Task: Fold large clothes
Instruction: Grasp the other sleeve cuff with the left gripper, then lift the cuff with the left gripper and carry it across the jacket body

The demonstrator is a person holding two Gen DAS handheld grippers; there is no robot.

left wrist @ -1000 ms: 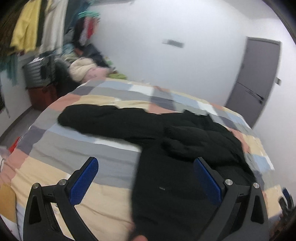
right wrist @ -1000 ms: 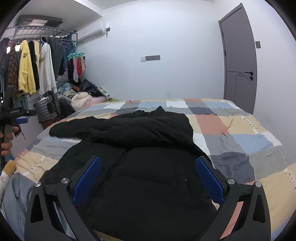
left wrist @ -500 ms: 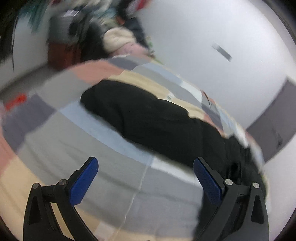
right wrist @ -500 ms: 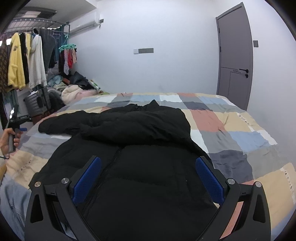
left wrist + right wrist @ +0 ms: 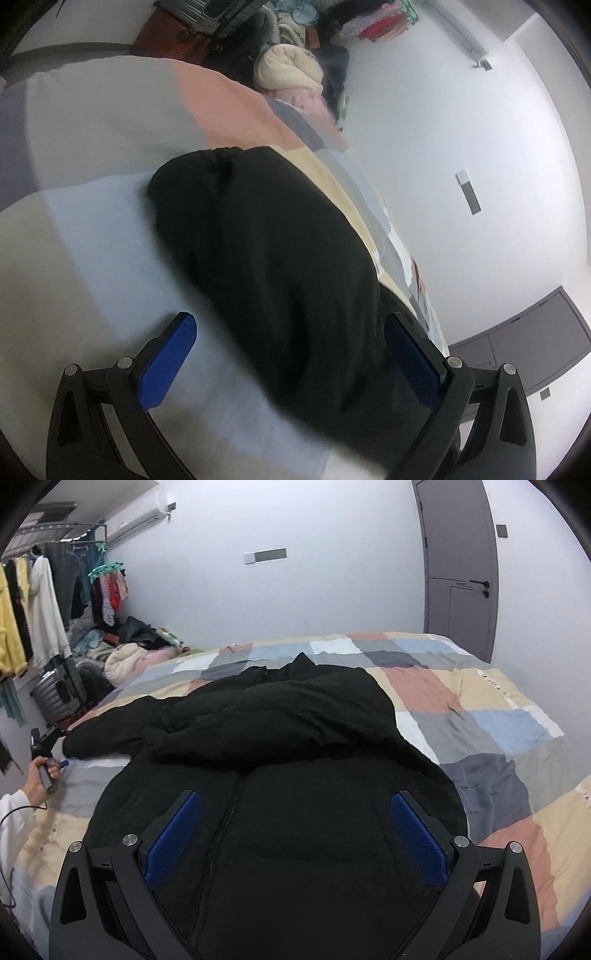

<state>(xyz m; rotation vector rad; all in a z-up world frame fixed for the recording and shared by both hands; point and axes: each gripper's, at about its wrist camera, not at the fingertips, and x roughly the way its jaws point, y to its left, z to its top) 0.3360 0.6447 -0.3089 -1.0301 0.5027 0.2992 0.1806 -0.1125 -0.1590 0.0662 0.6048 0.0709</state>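
A large black padded jacket (image 5: 280, 775) lies front-up on the patchwork bedspread (image 5: 480, 716), one sleeve folded across its chest and the other stretched out to the left. My right gripper (image 5: 291, 812) is open and empty above the jacket's lower front. My left gripper (image 5: 288, 332) is open and empty, its fingers either side of the stretched-out black sleeve (image 5: 266, 236) near its cuff. In the right wrist view the left gripper (image 5: 50, 753) shows in a hand at the bed's left edge, beside the sleeve's end.
A clothes rack (image 5: 40, 602) with hanging garments, a grey suitcase (image 5: 55, 698) and a heap of clothes (image 5: 125, 657) stand left of the bed. A grey door (image 5: 461, 572) is in the far wall at the right.
My left gripper has swung left and down along the bed to the sleeve's cuff end, tilting its view. My right gripper has moved slightly forward over the jacket. Both stayed open.
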